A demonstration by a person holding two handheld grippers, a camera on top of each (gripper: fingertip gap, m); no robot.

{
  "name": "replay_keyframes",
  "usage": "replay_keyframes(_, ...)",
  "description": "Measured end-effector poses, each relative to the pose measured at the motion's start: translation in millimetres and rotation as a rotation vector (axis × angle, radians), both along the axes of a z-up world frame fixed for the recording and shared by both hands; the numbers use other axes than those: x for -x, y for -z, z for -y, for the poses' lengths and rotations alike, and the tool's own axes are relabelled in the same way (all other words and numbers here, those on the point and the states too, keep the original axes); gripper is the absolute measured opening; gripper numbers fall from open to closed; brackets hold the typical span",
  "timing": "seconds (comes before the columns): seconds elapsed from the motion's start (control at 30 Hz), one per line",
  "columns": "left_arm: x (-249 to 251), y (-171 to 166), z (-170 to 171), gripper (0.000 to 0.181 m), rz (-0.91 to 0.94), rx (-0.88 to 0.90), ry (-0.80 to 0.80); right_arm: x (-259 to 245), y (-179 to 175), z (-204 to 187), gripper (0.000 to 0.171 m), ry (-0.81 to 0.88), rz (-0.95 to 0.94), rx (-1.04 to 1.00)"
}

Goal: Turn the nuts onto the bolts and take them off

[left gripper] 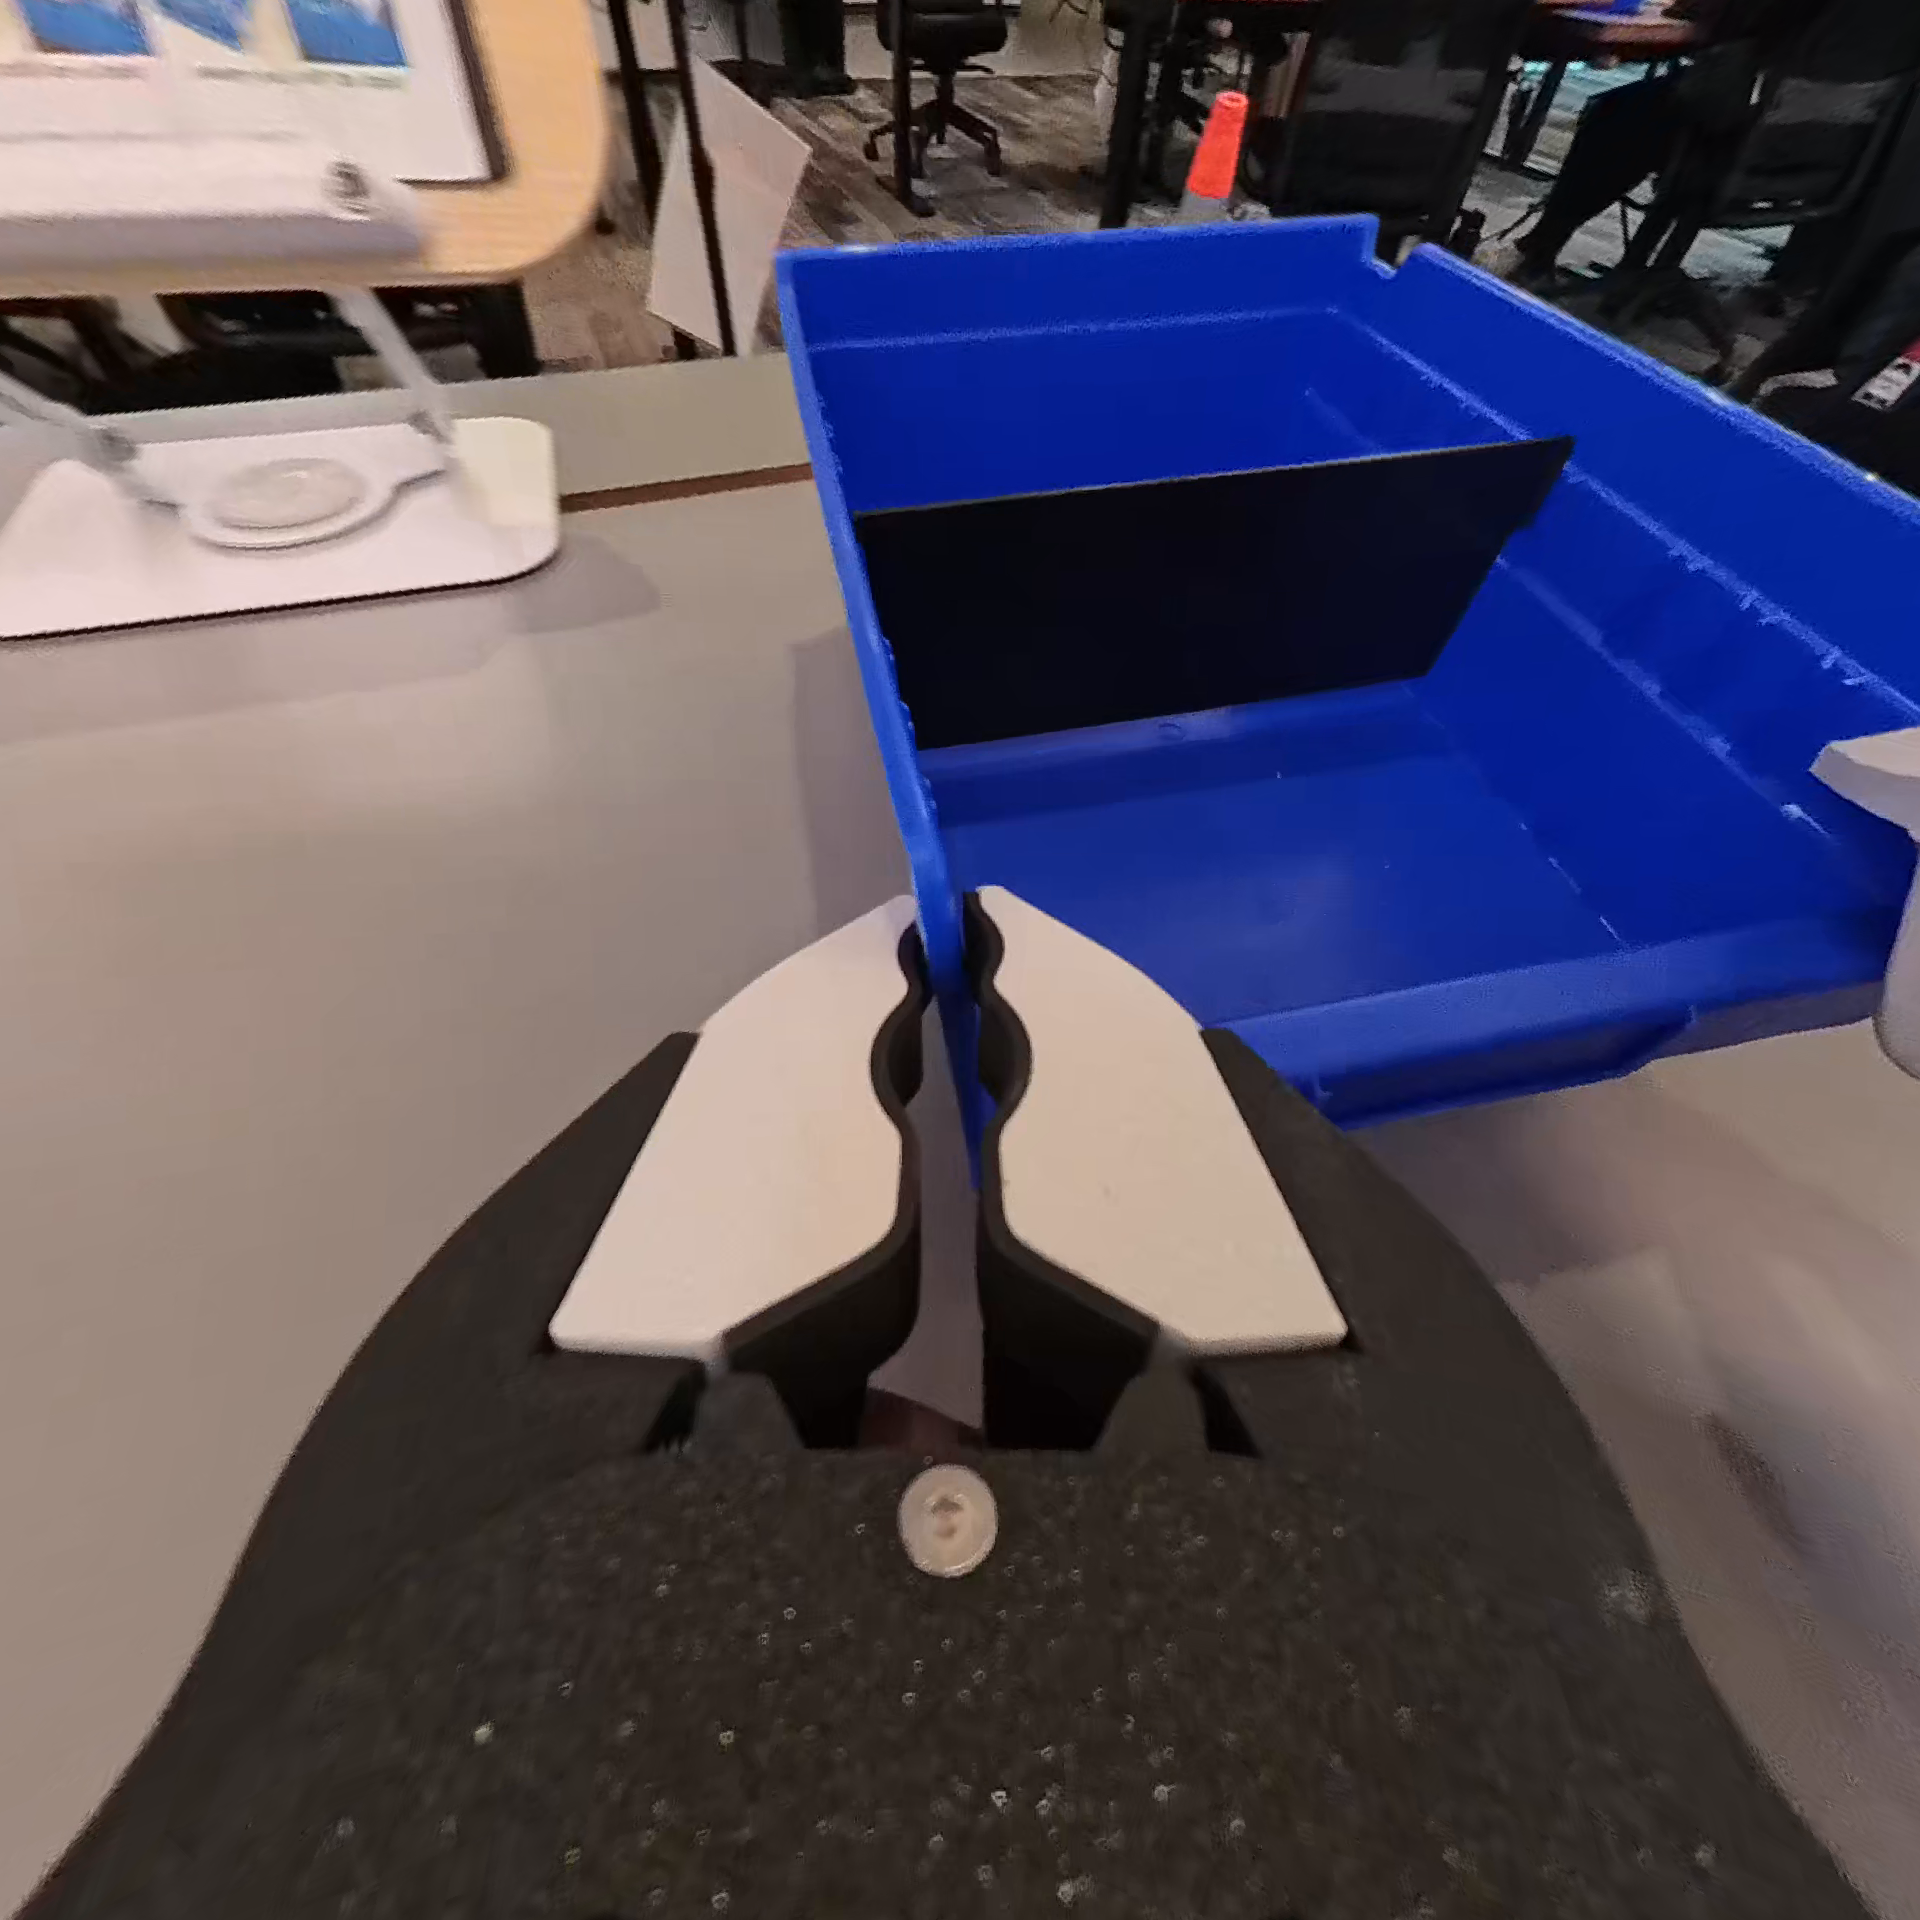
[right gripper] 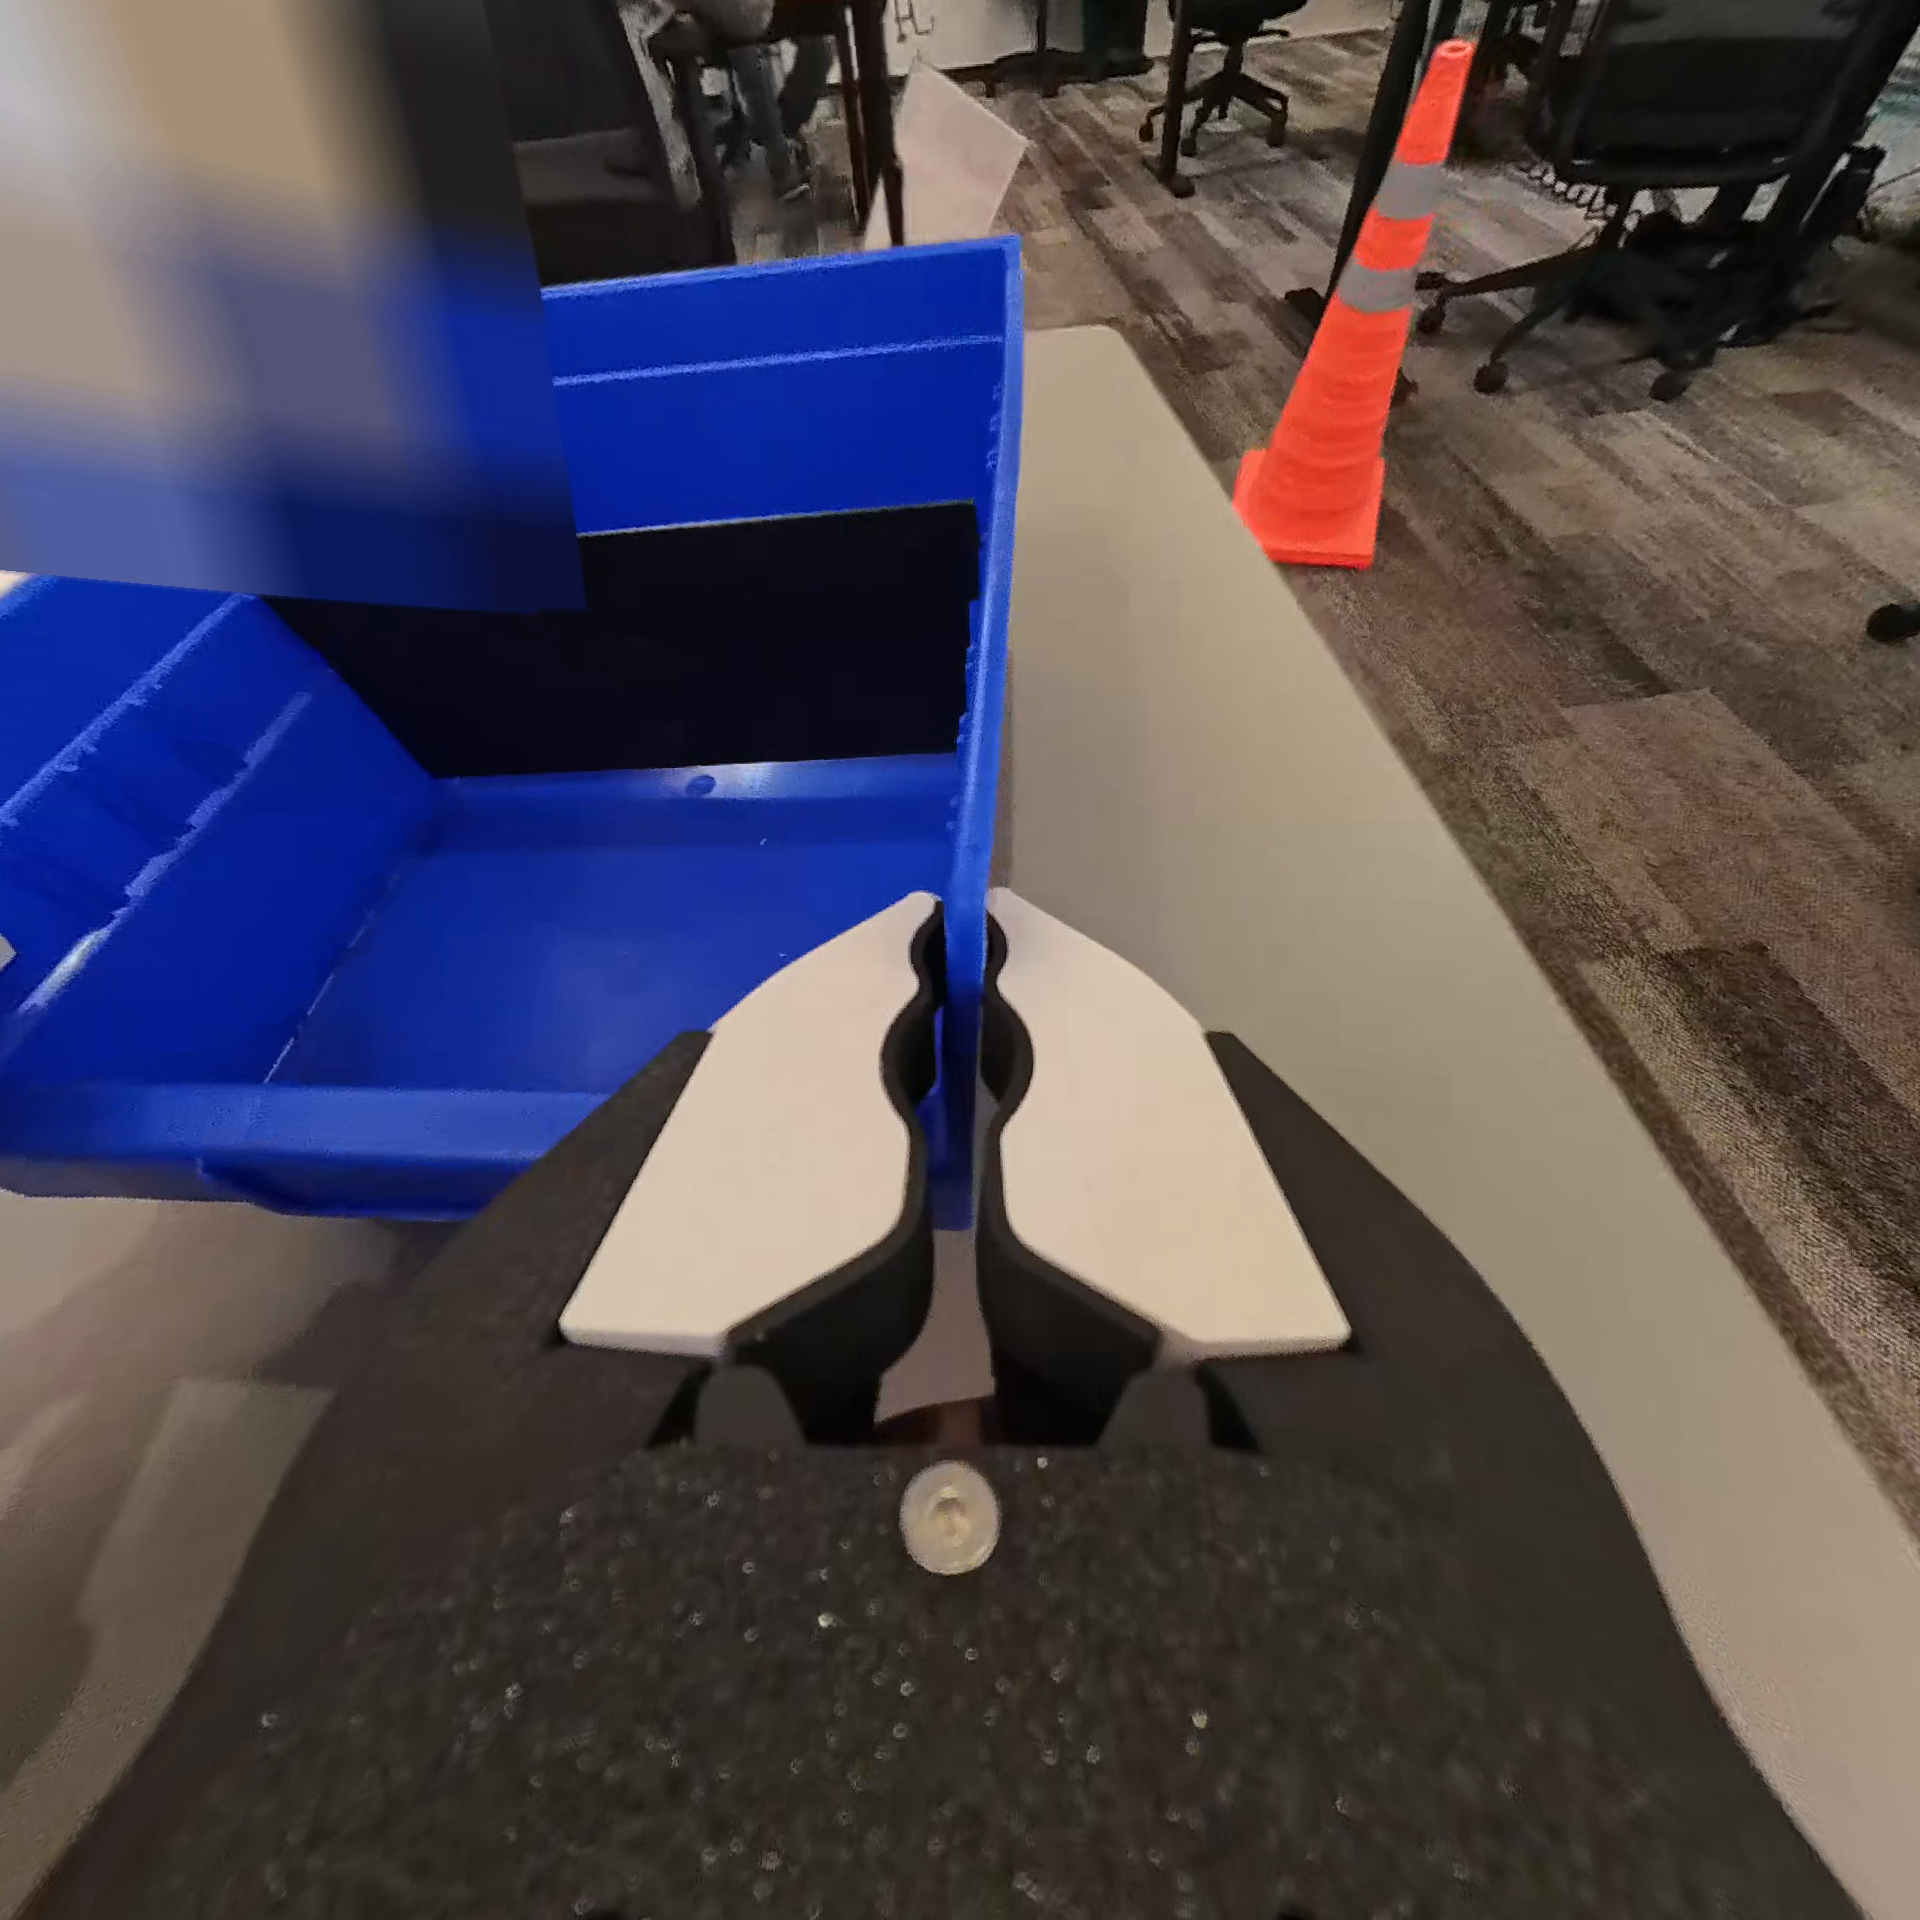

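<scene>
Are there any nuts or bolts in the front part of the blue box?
No: in the left wrist view the front compartment of the blue bin, ahead of the black divider, shows only bare blue floor.

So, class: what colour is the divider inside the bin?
Black, against the blue bin; the divider shows best in the left wrist view.

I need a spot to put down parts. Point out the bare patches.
The near compartment of the bin, in front of the black divider, is bare. So is the table left of the bin, short of the white stand, and the strip on the bin's right. Both side walls are gripped.
</scene>
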State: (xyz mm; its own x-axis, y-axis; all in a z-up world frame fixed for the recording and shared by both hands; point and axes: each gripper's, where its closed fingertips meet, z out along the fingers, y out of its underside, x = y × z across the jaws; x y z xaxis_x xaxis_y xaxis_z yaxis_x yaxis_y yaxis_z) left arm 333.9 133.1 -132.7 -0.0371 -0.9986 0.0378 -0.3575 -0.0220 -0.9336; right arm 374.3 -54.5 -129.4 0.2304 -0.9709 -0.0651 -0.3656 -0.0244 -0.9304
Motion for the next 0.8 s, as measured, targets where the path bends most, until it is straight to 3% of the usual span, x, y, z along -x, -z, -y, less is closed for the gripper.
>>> replay_keyframes(0.17, -10, 8, 43, 0.006, -0.010, -0.010, 0.045, -16, 14, 41, 0.004, -0.031, -0.040, -0.046)
replay_keyframes(0.43, -8, 21, 63, 0.010, -0.006, -0.031, 0.062, -28, 27, 58, 0.004, -0.041, -0.054, -0.074)
replay_keyframes(0.5, -6, 20, 68, 0.024, 0.001, -0.031, 0.100, -28, 27, 57, 0.004, -0.041, -0.058, -0.080)
replay_keyframes(0.53, -3, 17, 68, 0.035, 0.014, -0.033, 0.117, -27, 25, 58, 0.018, -0.033, -0.049, -0.072)
replay_keyframes(0.63, 14, 2, 50, 0.051, 0.075, -0.069, 0.156, -20, 11, 75, 0.049, 0.062, 0.009, 0.008)
replay_keyframes(0.73, 45, -16, 5, 0.055, 0.101, -0.086, 0.188, 9, -33, 71, 0.051, 0.143, 0.151, 0.069)
replay_keyframes(0.8, 68, -29, -42, 0.055, 0.102, -0.060, 0.194, 33, -61, 34, 0.050, 0.094, 0.249, 0.075)
